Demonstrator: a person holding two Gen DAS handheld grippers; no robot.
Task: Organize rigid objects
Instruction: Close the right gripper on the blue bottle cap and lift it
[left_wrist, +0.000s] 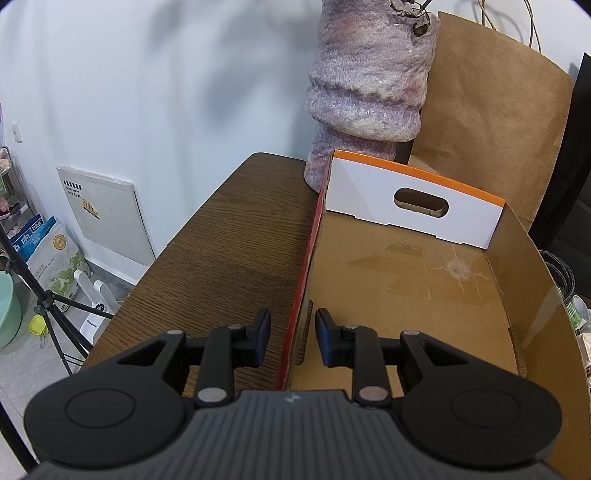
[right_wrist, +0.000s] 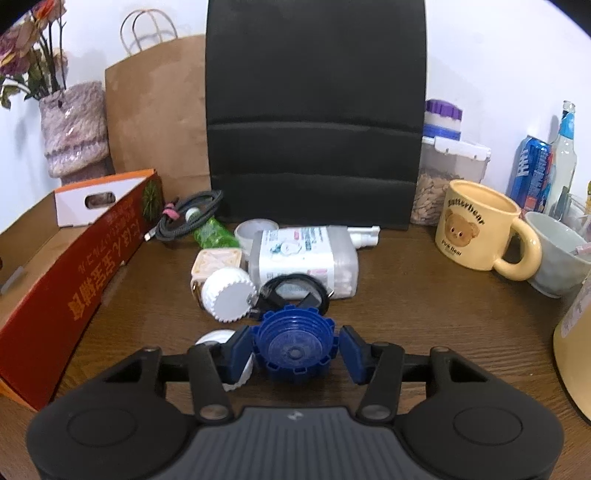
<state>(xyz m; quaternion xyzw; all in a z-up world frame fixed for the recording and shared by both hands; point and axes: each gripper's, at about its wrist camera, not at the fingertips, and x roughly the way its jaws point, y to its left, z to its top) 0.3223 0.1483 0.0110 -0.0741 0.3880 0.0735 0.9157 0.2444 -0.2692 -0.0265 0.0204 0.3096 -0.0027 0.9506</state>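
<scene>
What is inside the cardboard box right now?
In the left wrist view, the cardboard box shows only a bare, scuffed floor; no objects are visible inside. The left hand-held gripper straddles its red side wall and hides the near corner, so that part is unknown.

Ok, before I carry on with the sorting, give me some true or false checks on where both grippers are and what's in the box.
1. The right gripper has its jaws on either side of the blue cap. True.
2. The cardboard box already holds several sorted items. False: the part of its floor that shows is bare.
3. The left gripper straddles the box's red side wall, jaws open. True.
4. The yellow bear mug lies on its side. False: it stands upright.
5. The white ribbed cap is inside the box. False: it sits on the table near the blue cap.
</scene>
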